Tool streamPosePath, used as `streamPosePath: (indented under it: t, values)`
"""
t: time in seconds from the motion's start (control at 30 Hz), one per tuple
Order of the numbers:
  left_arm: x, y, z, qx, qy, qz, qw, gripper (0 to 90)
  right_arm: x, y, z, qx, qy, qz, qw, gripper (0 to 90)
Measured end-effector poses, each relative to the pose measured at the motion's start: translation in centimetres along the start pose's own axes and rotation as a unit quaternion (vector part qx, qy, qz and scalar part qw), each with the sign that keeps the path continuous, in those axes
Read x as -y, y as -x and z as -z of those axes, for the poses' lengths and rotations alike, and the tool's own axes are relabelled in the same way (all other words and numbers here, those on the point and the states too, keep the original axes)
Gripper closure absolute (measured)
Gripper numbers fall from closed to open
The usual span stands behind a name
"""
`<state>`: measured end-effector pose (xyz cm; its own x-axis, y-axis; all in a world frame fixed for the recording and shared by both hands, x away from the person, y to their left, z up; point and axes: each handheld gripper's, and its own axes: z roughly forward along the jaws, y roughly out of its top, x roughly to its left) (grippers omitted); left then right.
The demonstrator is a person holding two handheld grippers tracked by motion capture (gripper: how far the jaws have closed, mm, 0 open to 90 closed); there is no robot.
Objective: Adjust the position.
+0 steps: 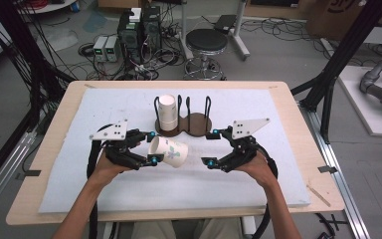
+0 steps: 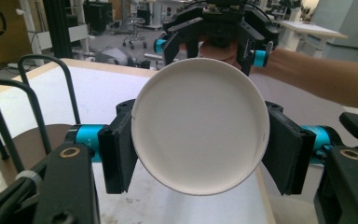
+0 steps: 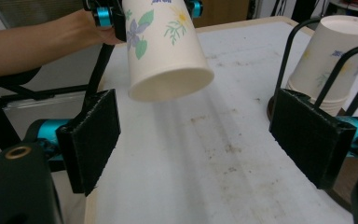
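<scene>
Fingers (image 2: pixel 116 158) of the left gripper (image 1: pixel 151 148) clamp a sideways paper cup (image 1: pixel 169 152), base toward the spread-fingered right gripper (image 1: pixel 210 148).

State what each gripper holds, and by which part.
The left gripper holds a floral paper cup on its side, jaws clamped across the wall near the closed base, open mouth toward the right gripper, which is open and holds nothing.

A cup (image 1: pixel 169 151) lies on its side between the left tool (image 1: pixel 150 147) and the right tool (image 1: pixel 210 148), above the table (image 1: pixel 54 179). Behind it, a rack (image 1: pixel 194 123) holds another cup (image 1: pixel 167 113) on its left side.
</scene>
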<state>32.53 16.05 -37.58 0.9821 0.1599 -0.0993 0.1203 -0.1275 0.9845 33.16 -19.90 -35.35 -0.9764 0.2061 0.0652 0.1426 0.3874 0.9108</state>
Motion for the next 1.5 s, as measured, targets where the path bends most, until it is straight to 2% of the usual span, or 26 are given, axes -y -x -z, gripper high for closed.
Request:
streamPosePath:
  t: [0.2,0.37,0.87,1.2,1.5]
  values:
    - [0.2,0.1,-0.5,0.007,0.004,0.001,1.0,35.2,-0.5,0.0,-0.7,-0.015,0.016,0.004,0.9998,16.5]
    - [0.3,0.2,-0.9,0.013,0.005,0.003,0.9999,35.2,-1.0,-0.2,-1.5,-0.035,0.011,0.008,0.9993,16.5]
    - [0.2,0.5,-1.2,0.027,0.012,0.001,0.9996,35.2,-2.5,-0.7,-4.4,-0.07,0.009,0.025,0.9972,16.6]
    - [0.1,0.7,-1.5,0.032,0.011,0.0,0.9994,35.2,-2.6,-0.7,-5.1,-0.079,0.011,0.026,0.9965,17.1]
    - [-0.2,0.9,-1.4,0.035,0.013,-0.005,0.9993,35.2,-2.6,-1.1,-6.3,-0.092,-0.005,0.028,0.9954,17.1]
